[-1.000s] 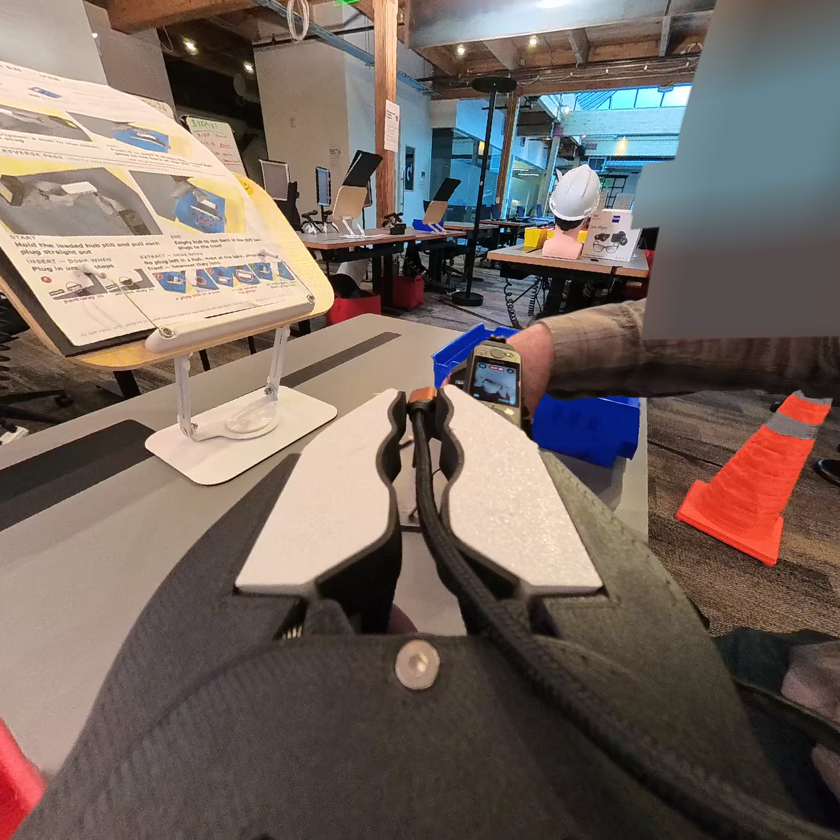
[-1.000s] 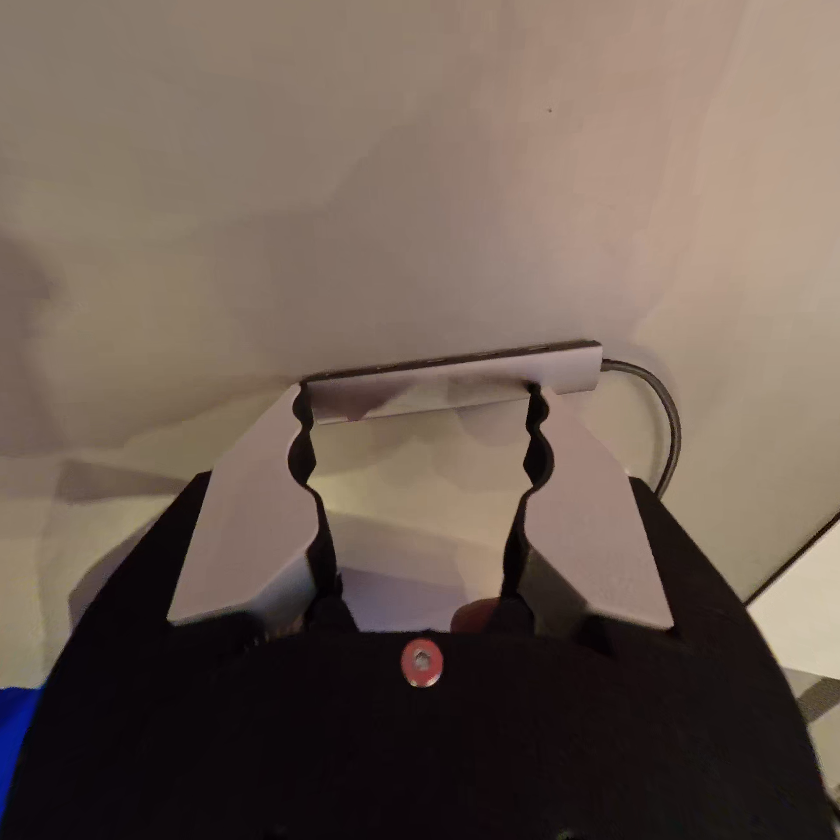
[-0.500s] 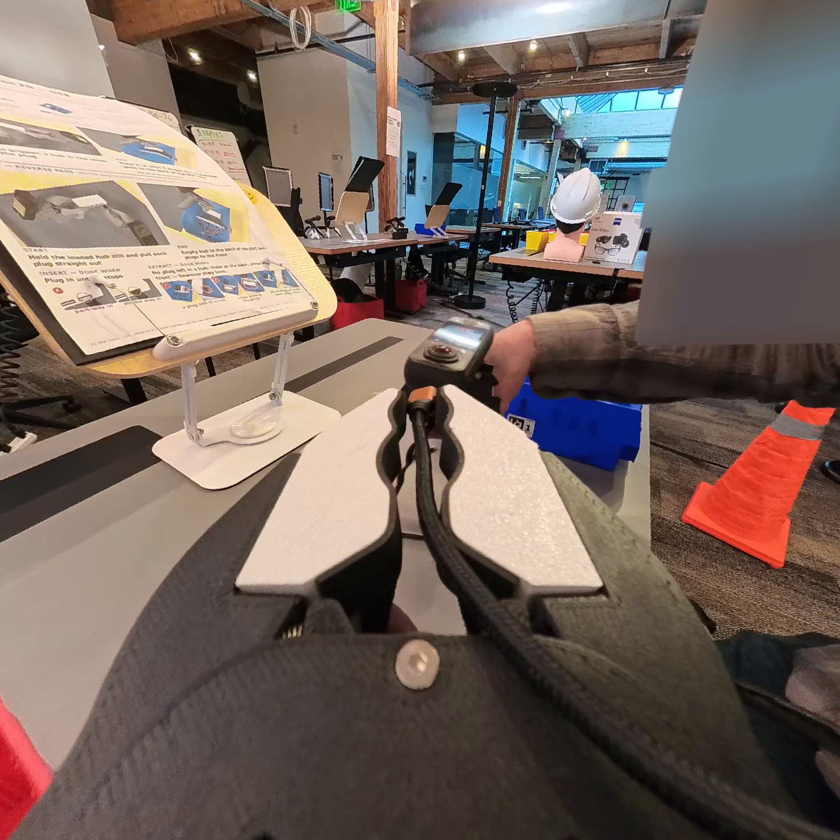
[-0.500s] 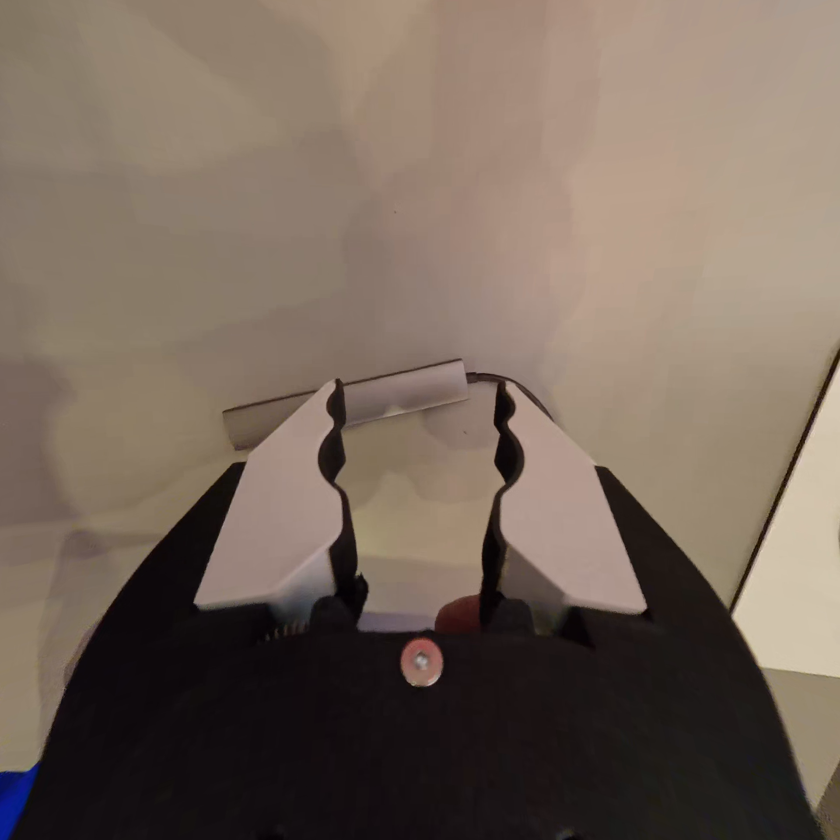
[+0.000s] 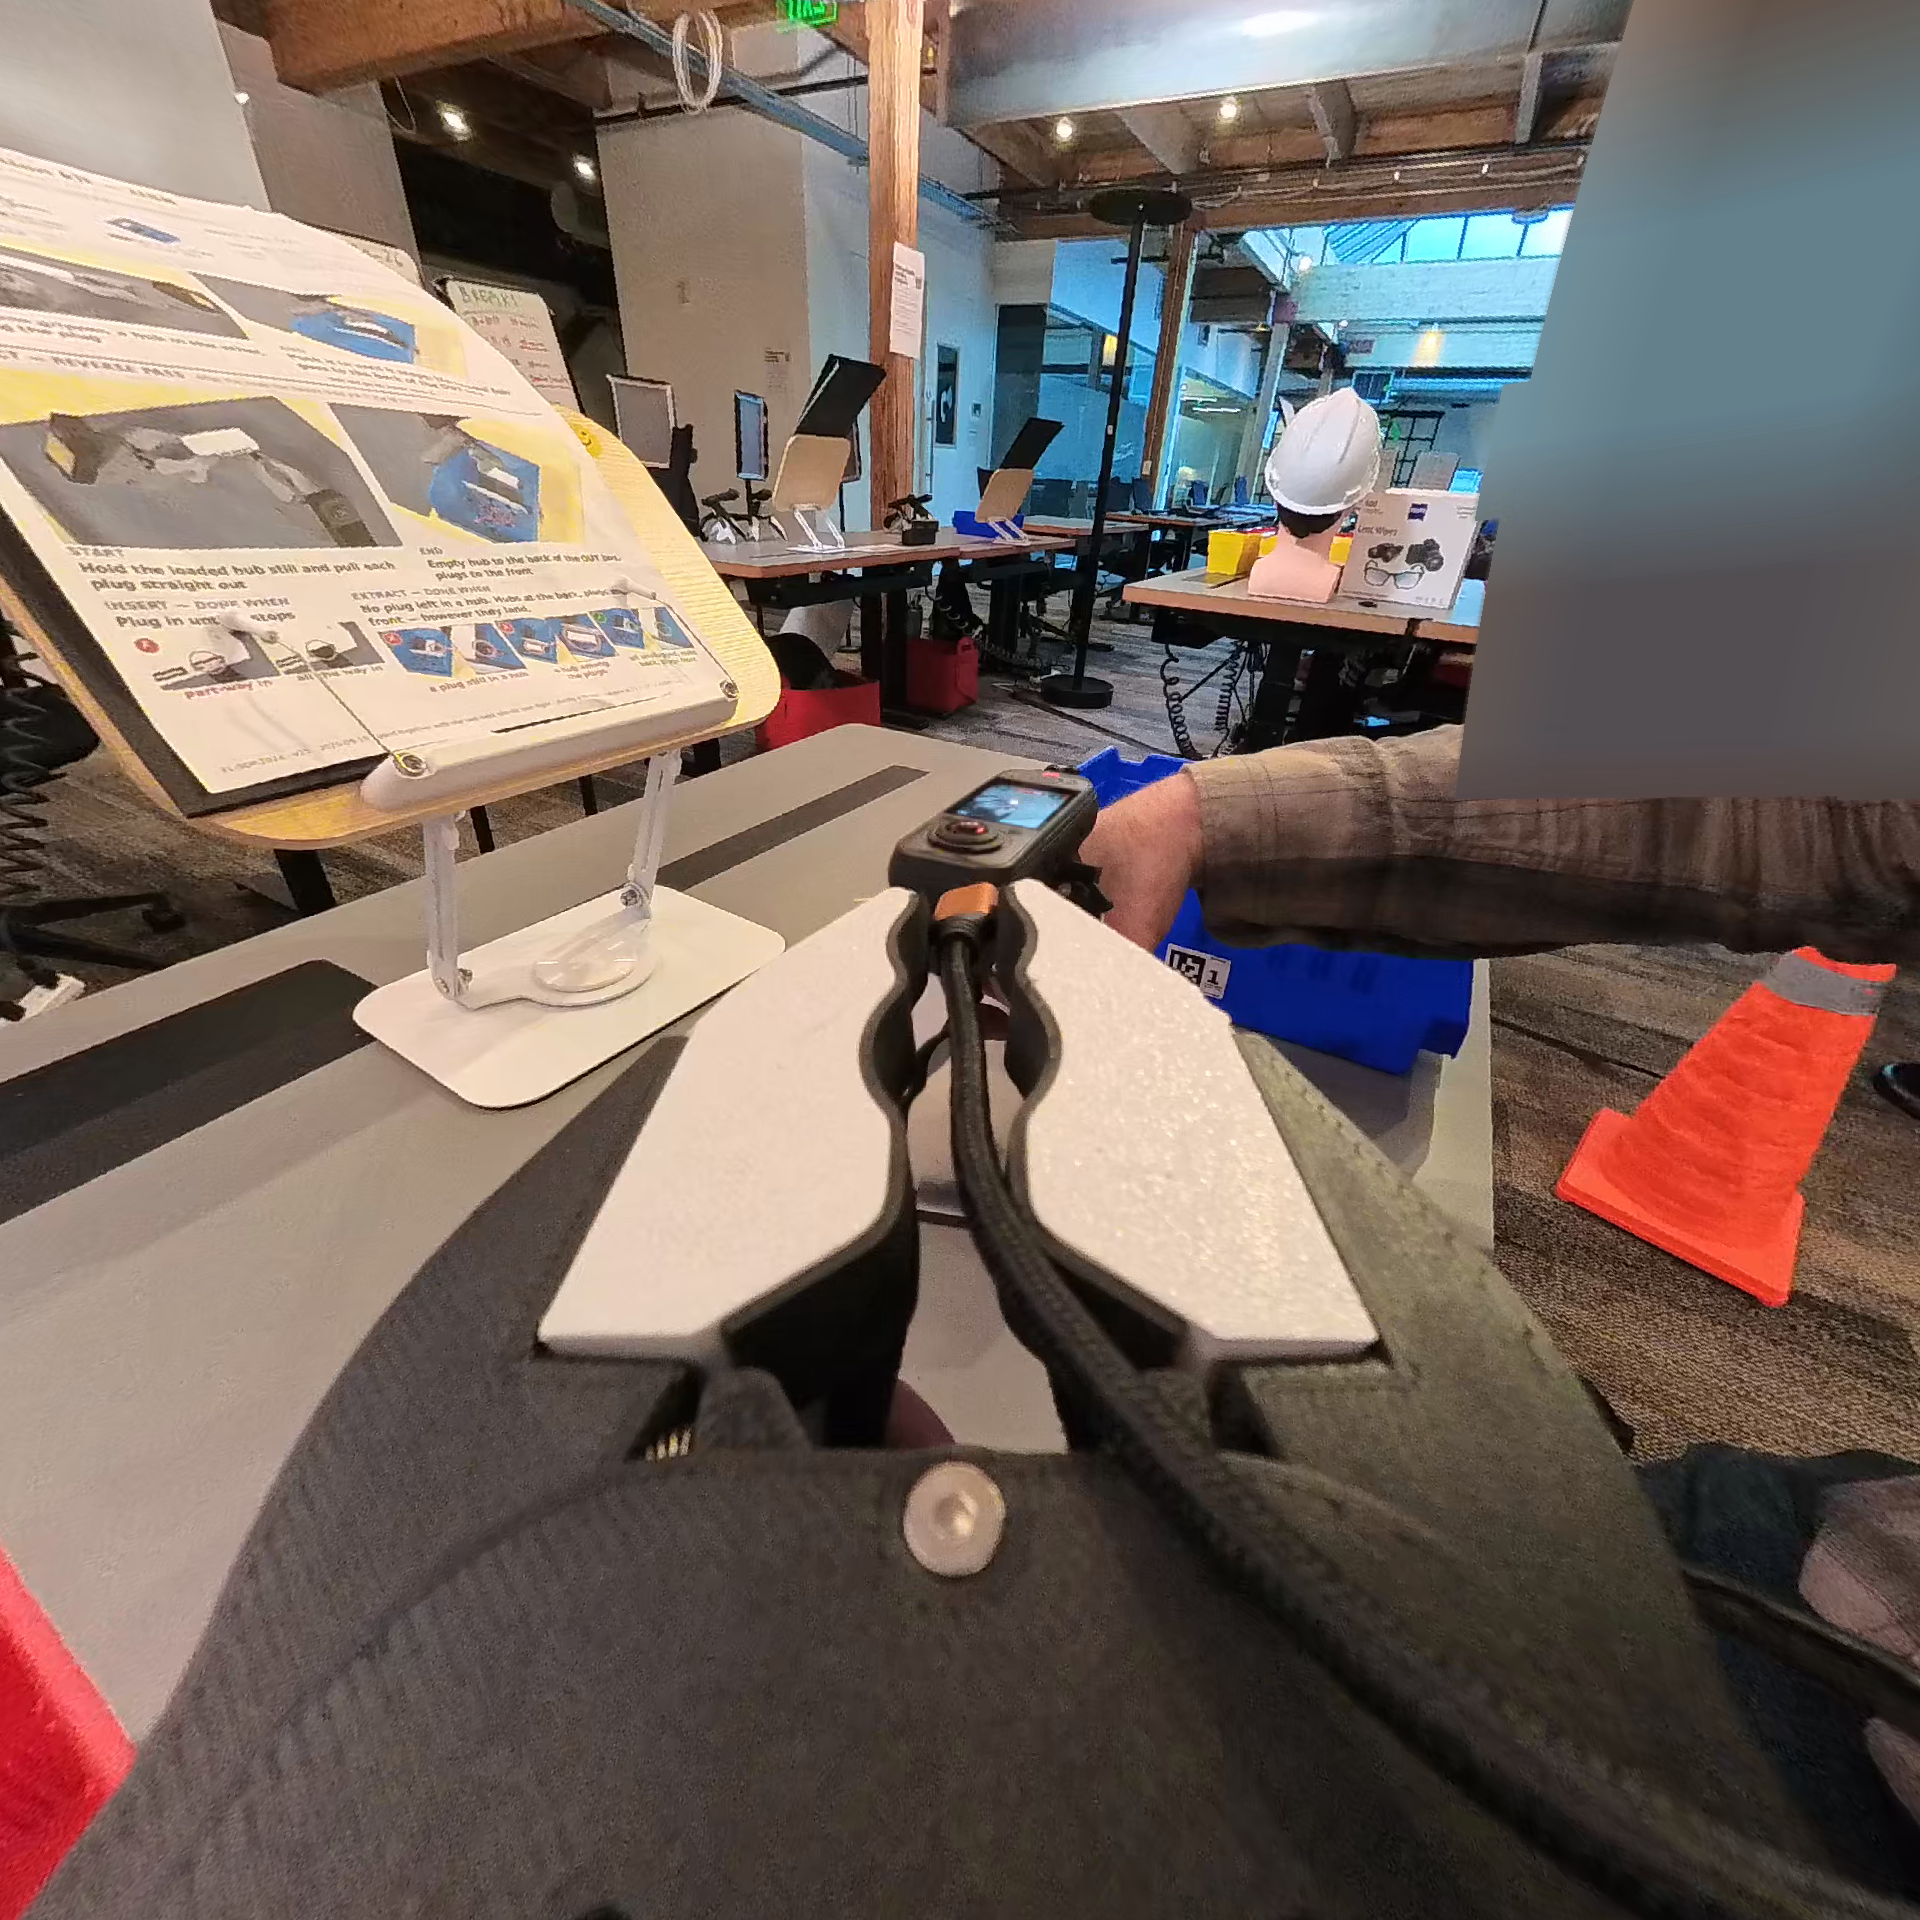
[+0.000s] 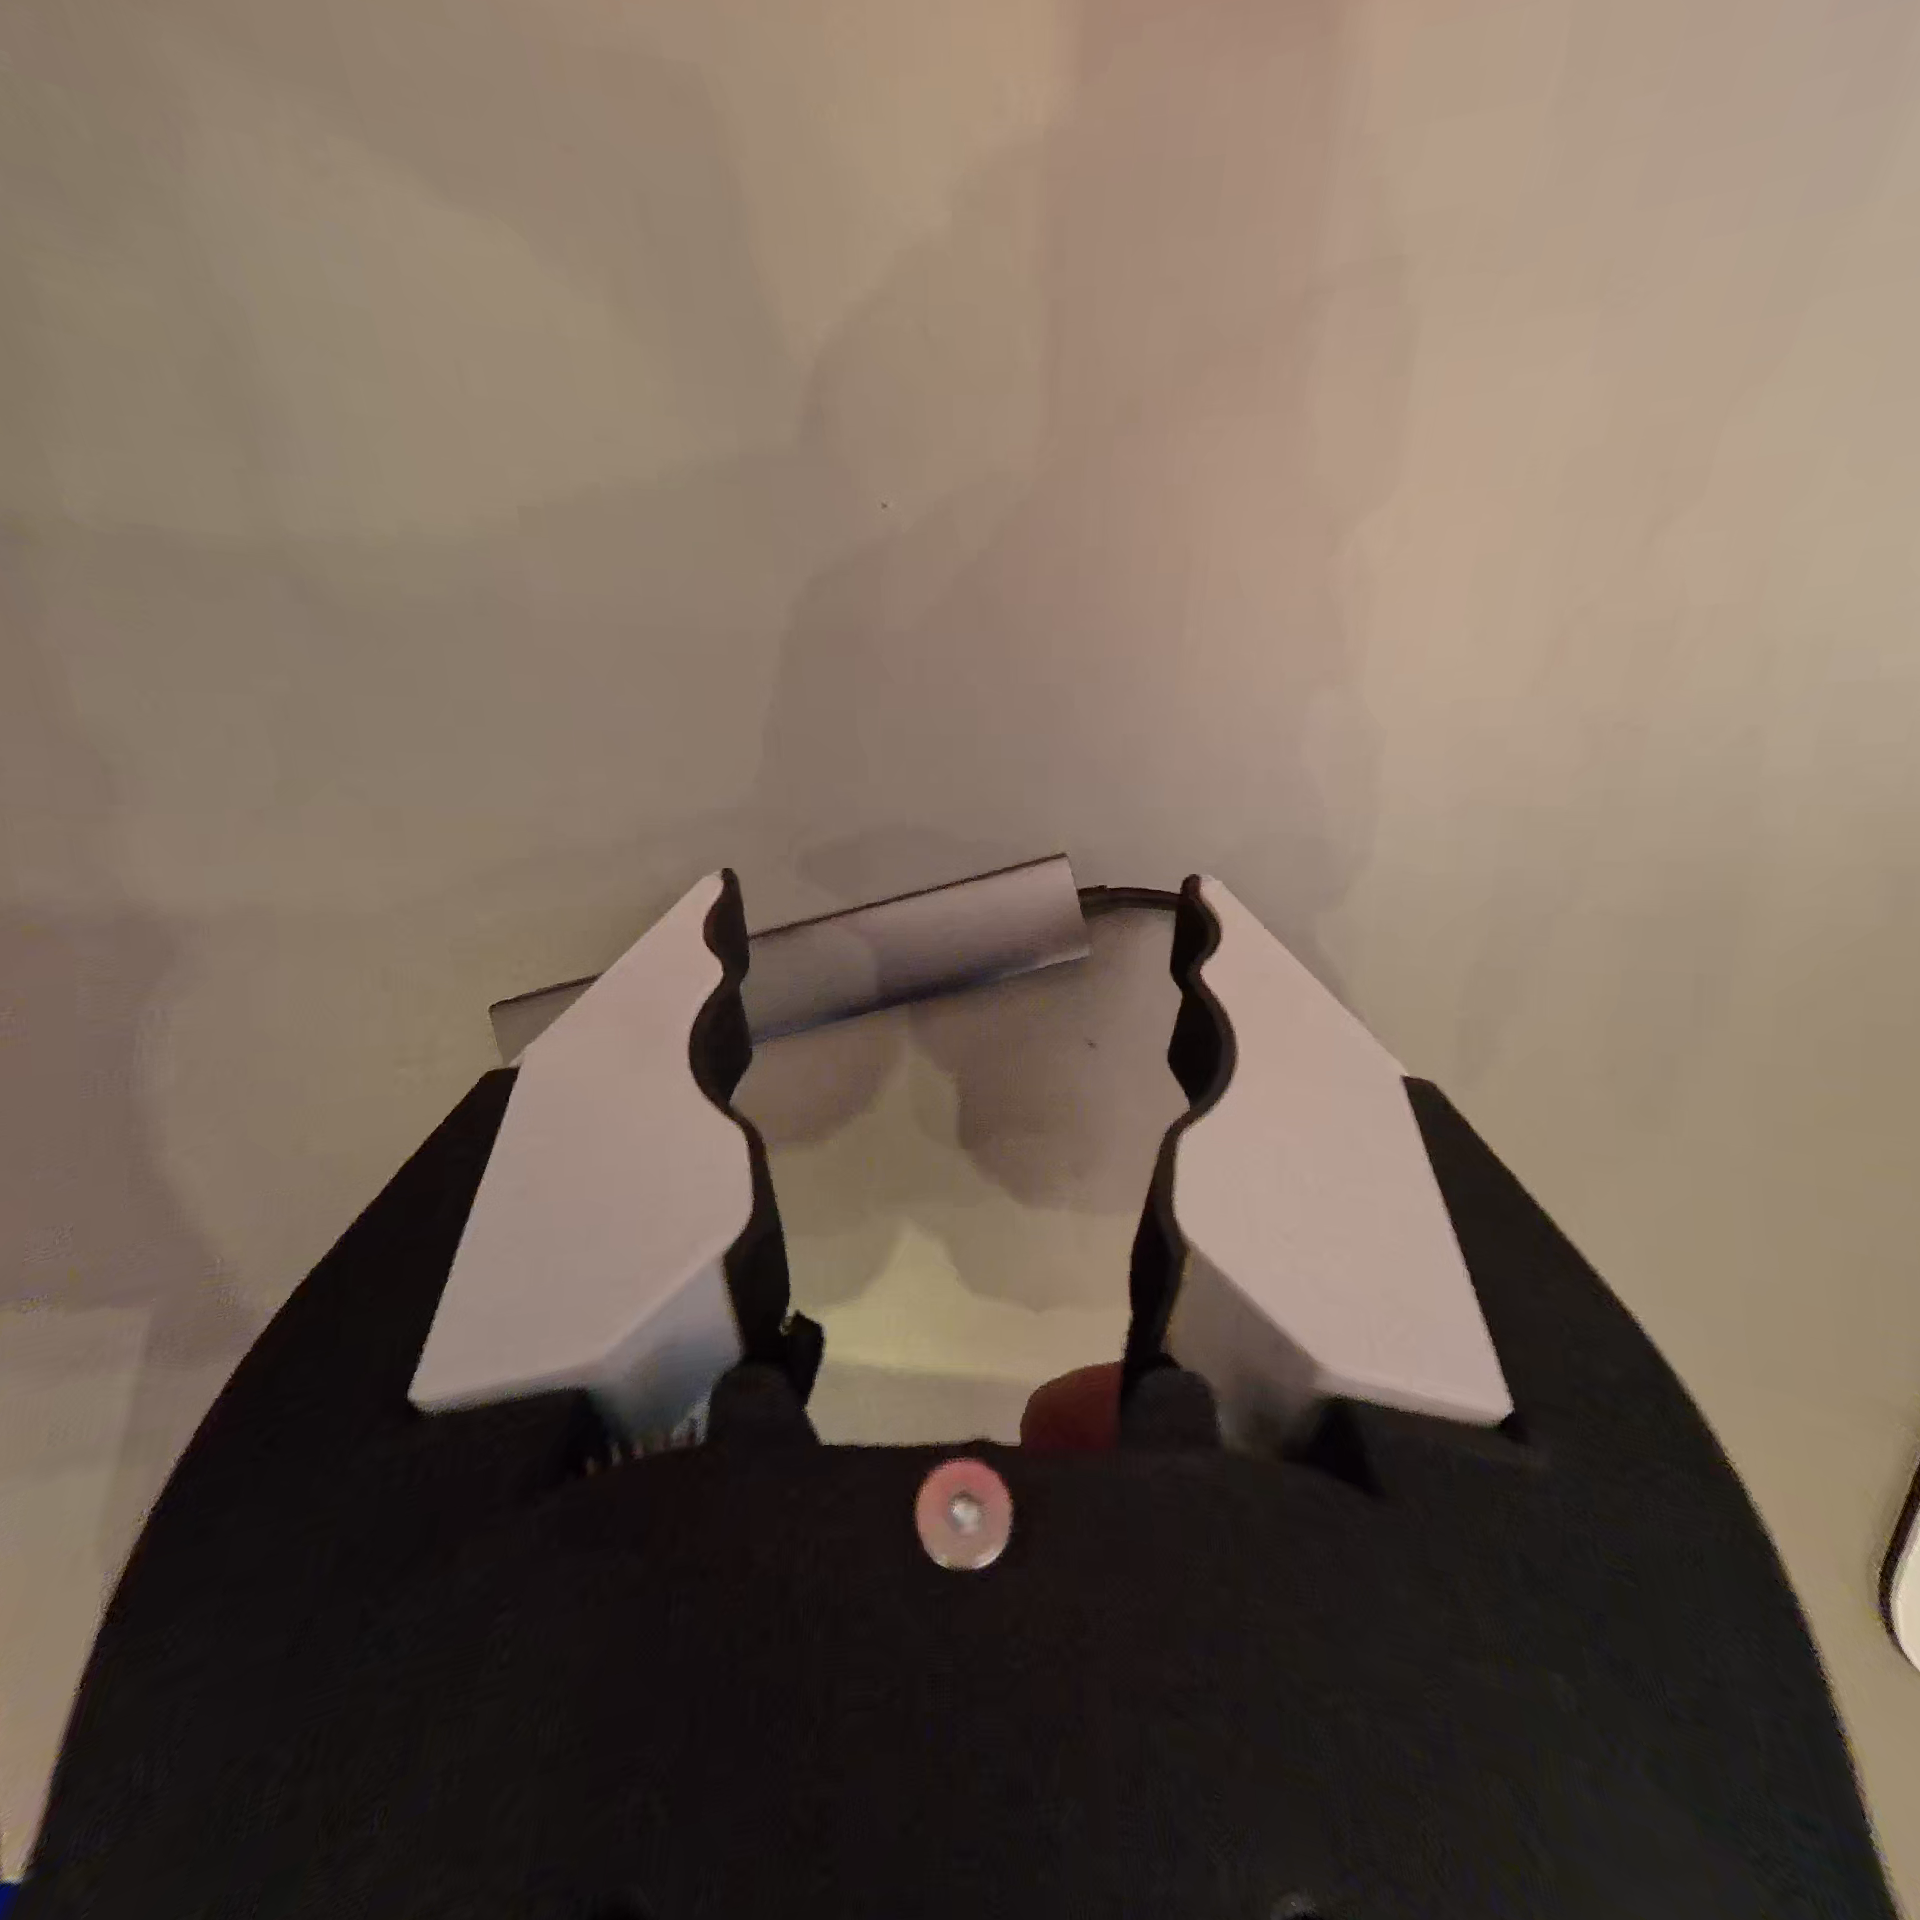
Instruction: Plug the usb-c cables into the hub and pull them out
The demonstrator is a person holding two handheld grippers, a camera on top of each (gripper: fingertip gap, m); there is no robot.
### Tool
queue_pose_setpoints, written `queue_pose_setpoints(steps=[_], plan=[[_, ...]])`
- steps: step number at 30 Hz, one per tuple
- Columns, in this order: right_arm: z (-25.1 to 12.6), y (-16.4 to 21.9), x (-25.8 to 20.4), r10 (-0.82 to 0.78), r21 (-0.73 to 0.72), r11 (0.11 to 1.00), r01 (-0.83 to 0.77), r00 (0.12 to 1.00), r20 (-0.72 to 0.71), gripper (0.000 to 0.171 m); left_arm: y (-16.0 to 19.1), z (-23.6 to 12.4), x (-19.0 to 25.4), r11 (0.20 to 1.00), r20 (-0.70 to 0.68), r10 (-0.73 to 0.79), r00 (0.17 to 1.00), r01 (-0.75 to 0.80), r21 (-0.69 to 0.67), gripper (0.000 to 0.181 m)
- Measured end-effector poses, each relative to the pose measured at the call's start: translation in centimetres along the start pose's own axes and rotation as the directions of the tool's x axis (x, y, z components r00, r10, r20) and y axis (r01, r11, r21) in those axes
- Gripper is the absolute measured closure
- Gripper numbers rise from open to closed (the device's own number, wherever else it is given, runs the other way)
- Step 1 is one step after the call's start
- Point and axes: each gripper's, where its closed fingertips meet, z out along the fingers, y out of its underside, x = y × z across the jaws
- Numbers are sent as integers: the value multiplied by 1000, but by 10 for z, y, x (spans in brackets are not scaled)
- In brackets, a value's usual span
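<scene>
Left wrist view: the left gripper (image 5: 964,914) is clenched on a black braided cable (image 5: 982,1101). The cable runs up the centre of the frame between the two white fingers (image 5: 769,1132), and its orange-collared plug (image 5: 964,902) sits at the fingertips. The gripper is above a grey table (image 5: 208,1299). At centre frame, just beyond the plug, the right gripper's black camera unit (image 5: 997,826) is visible, gripped by a person's hand (image 5: 1138,857) with a plaid sleeve (image 5: 1455,831) extending to the right edge. A blue bin (image 5: 1330,987) sits on the table behind the hand. At upper left, a sheet of printed instructions (image 5: 312,540) rests on a wooden board on a white stand (image 5: 561,977). An orange cone (image 5: 1745,1122) stands on the floor at right.

Right wrist view: the right gripper (image 6: 961,904) is released, its jaws spread wide and empty. A grey hub (image 6: 925,956) lies flat on the pale table surface (image 6: 935,416) at centre frame, directly at the fingertips. The left fingertip overlaps the hub's middle; the hub's right end lies in the gap between the fingers. A thin lead (image 6: 1127,896) leaves the hub's right end and passes behind the right fingertip. Contact between fingers and hub cannot be determined.
</scene>
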Motion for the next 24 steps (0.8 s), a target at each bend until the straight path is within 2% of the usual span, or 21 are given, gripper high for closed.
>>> queue_pose_setpoints(steps=[7,12,18,24], plan=[[5,7,-4,6,25,1000,-7,999,51,86,-1,1,2,1000,-1,5,1000,-5,0,170],[6,11,-9,-1,-1,1000,1,998,65,89,0,1,1,1000,0,4,1000,-4,-1,170],[-4,-5,-6,-105,52,993,105,994,6,90,0,1,-1,1000,2,1,1000,-1,-1,170],[9,4,-6,-53,39,998,50,996,72,90,-2,0,1,1000,4,10,1000,-10,1,170]])
